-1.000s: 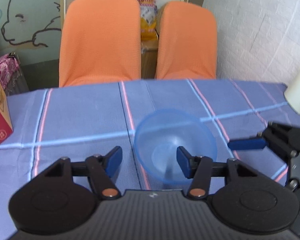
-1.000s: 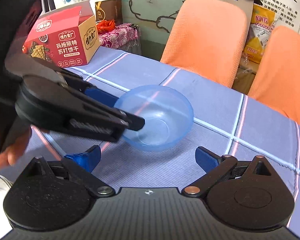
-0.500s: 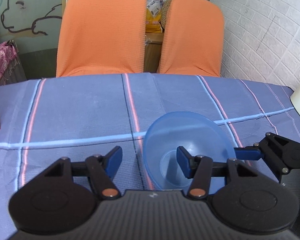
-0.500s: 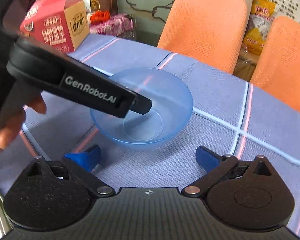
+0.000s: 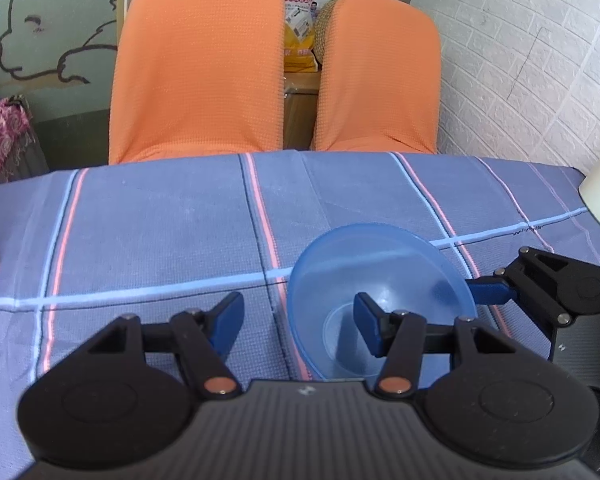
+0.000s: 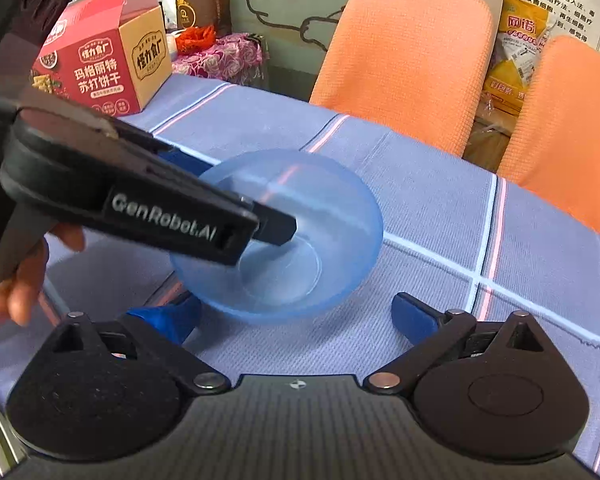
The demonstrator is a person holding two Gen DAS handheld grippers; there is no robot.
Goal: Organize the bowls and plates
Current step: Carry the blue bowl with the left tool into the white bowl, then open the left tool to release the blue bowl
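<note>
one blue bowl (image 6: 300, 216), two orange chairs (image 5: 198, 68), one red box (image 6: 104, 68).

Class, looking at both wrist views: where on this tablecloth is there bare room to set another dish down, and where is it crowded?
Free: the cloth between the red biscuit box and the blue bowl, and beyond the bowl toward the orange chairs. Crowded: around the bowl, where the left tool and right tool meet.

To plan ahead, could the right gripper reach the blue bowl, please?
Probably yes: the bowl's near rim lies bare before the right gripper, whose empty jaws just narrowed; the left gripper straddles the left rim.
</note>
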